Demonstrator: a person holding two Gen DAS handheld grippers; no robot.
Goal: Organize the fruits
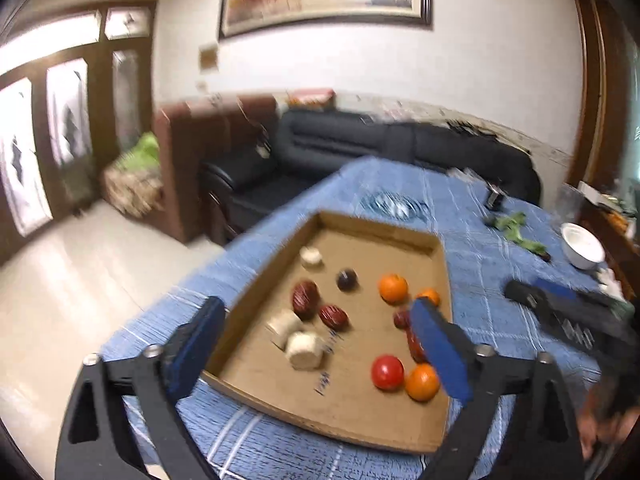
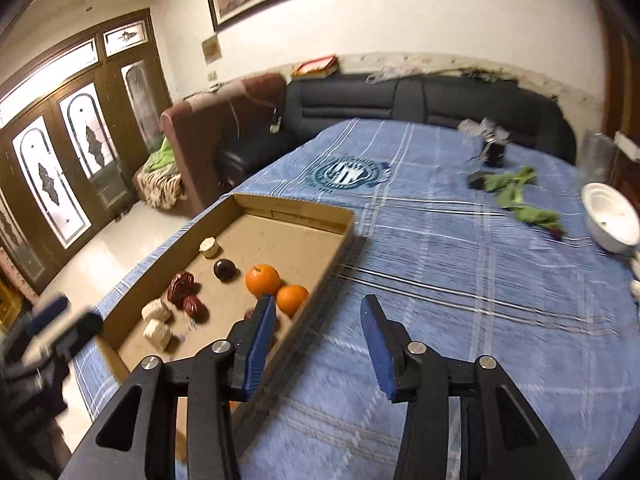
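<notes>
While both tongs hang wide open, empty: left tongs (image 1: 320, 344) over cardboard tray (image 1: 400, 240), fruits between pads; right tongs (image 2: 320, 344) straddle tray's right wall. Risk: view blurred, round oranges (image 2: 262, 279) roll, pad clips wall, tray shifts on tabletop (image 2: 460, 260).

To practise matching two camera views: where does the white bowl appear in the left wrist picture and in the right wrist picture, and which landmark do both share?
Left wrist view: the white bowl sits at the far right edge, on the blue tablecloth.
Right wrist view: the bowl is at the right edge, mid-height, partly cut off.
Shared landmark: the green leaves lie just left of it in both.
</notes>
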